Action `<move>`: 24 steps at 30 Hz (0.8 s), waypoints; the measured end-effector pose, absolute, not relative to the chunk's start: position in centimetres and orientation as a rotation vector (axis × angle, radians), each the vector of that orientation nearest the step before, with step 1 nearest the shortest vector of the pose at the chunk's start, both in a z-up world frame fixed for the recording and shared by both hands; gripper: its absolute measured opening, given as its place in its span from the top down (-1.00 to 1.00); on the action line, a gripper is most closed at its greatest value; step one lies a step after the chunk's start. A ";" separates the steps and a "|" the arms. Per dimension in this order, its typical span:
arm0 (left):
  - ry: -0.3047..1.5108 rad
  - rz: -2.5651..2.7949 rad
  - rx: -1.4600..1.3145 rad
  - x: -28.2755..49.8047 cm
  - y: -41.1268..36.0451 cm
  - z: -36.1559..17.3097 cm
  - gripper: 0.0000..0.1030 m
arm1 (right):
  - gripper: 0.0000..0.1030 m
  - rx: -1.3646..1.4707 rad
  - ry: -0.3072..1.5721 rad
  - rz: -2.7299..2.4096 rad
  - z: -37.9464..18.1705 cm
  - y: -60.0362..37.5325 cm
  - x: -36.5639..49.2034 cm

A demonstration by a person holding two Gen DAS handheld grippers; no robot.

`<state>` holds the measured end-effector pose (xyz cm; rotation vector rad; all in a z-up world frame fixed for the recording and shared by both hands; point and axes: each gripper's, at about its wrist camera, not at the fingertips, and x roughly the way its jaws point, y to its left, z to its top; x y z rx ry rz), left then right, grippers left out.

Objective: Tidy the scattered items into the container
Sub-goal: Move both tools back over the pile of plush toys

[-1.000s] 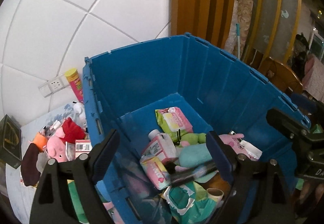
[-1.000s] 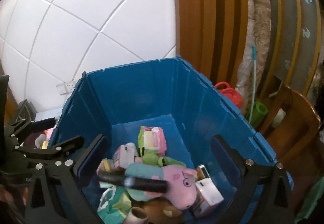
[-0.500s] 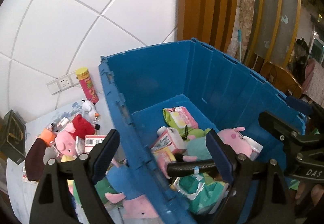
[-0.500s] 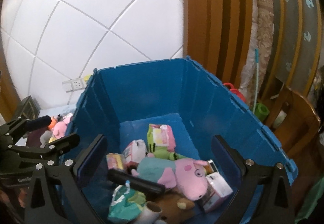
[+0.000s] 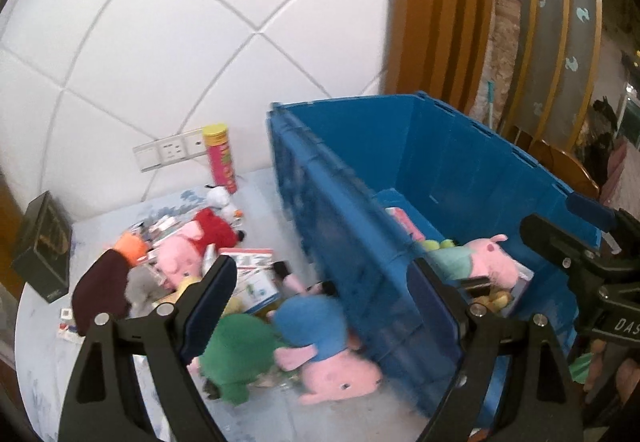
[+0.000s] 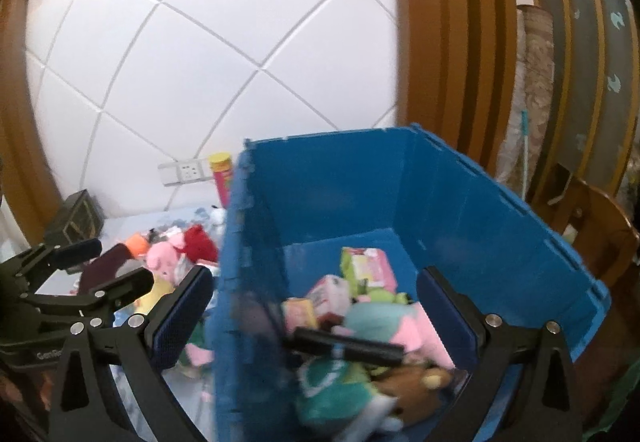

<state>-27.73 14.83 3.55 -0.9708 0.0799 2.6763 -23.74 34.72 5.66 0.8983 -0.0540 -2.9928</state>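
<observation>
The left gripper has its two fingers wide apart with nothing in between. It hangs over the pile of toys on the floor, most likely so it can drop onto the next one. The right gripper is also spread wide and empty. It sits above the near left wall of the blue bin, probably waiting its turn.

The blue bin is a big plastic box with tall sides and no lid on. In the right wrist view it fills the middle, and its floor is partly covered. A pink pig toy lies inside, at about 3 o'clock in the left wrist view, with snack packs and other soft toys around it.

Lots of things are not in yet. Just outside the bin wall, at about 6 o'clock in the left wrist view, a pig in a blue shirt lies touching a green plush. Farther off, near 9 o'clock, sit a pig in a red dress, a small box and a dark brown toy. A tall chip can stands upright by the wall at about 11 o'clock.
</observation>
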 end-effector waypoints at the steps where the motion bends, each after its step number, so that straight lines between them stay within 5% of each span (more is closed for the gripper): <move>1: 0.086 2.694 -0.969 -27.4 13.7 3.3 -0.70 | -1.00 0.892 -0.050 -2.986 5.6 33.6 -23.5; 24: -0.064 2.875 -1.404 -27.2 -9.2 -11.8 -0.70 | -1.00 1.208 0.018 -2.589 -9.7 16.0 -28.5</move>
